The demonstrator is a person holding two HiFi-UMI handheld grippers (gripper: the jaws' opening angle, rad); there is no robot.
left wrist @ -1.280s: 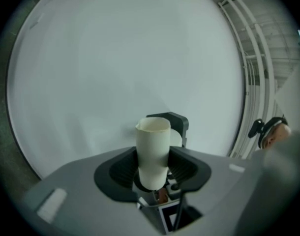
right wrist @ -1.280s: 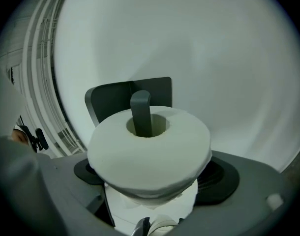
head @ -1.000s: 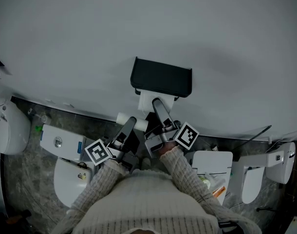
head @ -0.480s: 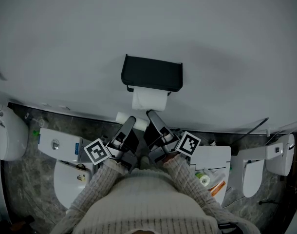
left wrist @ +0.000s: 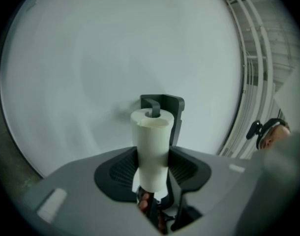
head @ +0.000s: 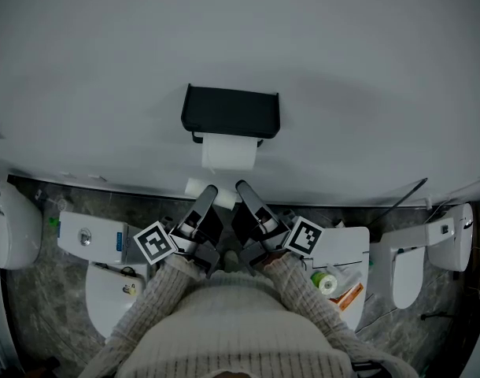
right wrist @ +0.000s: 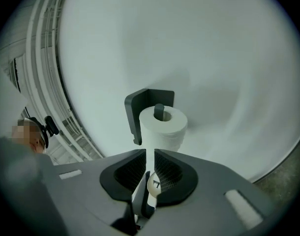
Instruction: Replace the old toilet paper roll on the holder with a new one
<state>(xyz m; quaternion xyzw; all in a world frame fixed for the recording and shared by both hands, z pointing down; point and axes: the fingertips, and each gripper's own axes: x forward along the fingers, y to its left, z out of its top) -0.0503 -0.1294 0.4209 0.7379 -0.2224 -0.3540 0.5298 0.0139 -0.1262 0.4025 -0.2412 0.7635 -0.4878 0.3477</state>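
A black holder (head: 230,113) is fixed to the white wall, and a full white toilet paper roll (head: 228,153) hangs on its arm (right wrist: 159,111). Just below the roll, my right gripper (head: 244,189) is apart from it. Its jaws have just been closing and stand almost together, with nothing between them (right wrist: 150,168). My left gripper (head: 208,192) is shut on a thin, nearly used-up white roll (left wrist: 152,144), whose end (head: 194,187) sticks out to the left. In the left gripper view that roll hides most of the holder (left wrist: 165,103).
Several white toilets stand on the dark stone floor: one at lower left (head: 98,246), one at lower right (head: 346,254), another further right (head: 429,258). A green tape roll (head: 325,281) lies by the right one. White pipes (left wrist: 253,77) run along the wall.
My right gripper has drawn back from the roll on the holder and its jaws have closed empty. The left gripper still holds the thin roll and has shifted slightly.
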